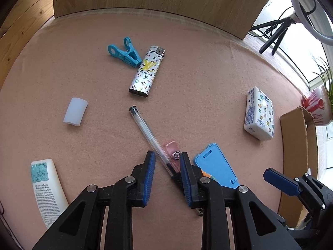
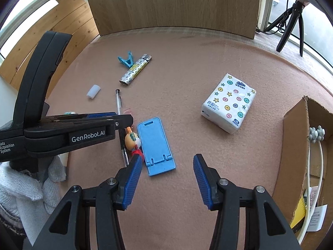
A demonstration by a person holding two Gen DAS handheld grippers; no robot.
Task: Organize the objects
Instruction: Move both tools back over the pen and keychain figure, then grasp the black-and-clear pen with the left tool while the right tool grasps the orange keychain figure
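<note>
In the left wrist view, the left gripper (image 1: 167,166) is presented low over the pink felt bench (image 1: 208,73) with its jaws parted to a moderate gap, and the writing end of the clear pen (image 1: 148,134) is seen to lie between them; the pads are not yet closed on the barrel, so nothing is held. The pen is laid diagonally, its capped end pointing toward the patterned lighter (image 1: 146,71), and this angle is judged to be the reason the jaws straddle it obliquely. A pink badge clip (image 1: 172,152) lies partly under the pen near the right jaw and could be caught along with it. The blue clip (image 1: 124,53) rests touching or just beside the lighter, the white cap (image 1: 75,112) lies apart to the left, the lotion tube (image 1: 49,189) is at the near left edge, and the tissue pack (image 1: 259,113) stands well to the right. In the right wrist view, the right gripper (image 2: 166,181) is held above bare felt with its jaws wide apart and empty, just beside the blue phone stand (image 2: 155,145), which is judged a likely next pick. A small figurine keychain (image 2: 132,140) lies between the pen and the stand. The cardboard box (image 2: 295,145) stands open at the right edge, already containing a white cable, and is judged to be the collection point toward which loose items are to be carried.
</note>
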